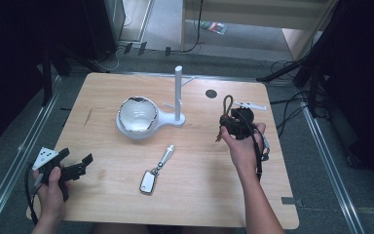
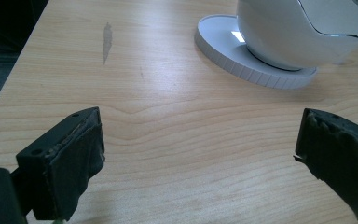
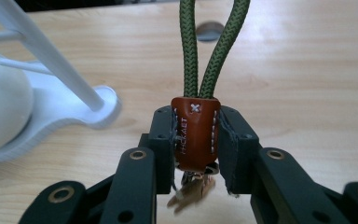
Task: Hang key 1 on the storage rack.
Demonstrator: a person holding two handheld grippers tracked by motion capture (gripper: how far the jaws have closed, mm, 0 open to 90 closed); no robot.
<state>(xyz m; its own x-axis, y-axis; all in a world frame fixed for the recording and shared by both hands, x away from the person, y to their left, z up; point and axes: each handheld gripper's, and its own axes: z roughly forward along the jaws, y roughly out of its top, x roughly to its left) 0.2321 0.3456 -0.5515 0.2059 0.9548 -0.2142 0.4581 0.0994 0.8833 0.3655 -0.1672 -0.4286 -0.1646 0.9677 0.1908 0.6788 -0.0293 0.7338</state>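
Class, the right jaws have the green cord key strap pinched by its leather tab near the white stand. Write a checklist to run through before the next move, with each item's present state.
1. Right gripper shut on the key strap's leather tab: ok.
2. Cord loop open and untwisted above the tab: ok.
3. White stand upright on the table: ok.
4. Stand's pegs free: cannot tell.
5. Left gripper open, holding nothing, away from the stand: ok.
6. Car key lying clear of the path to the stand: ok.
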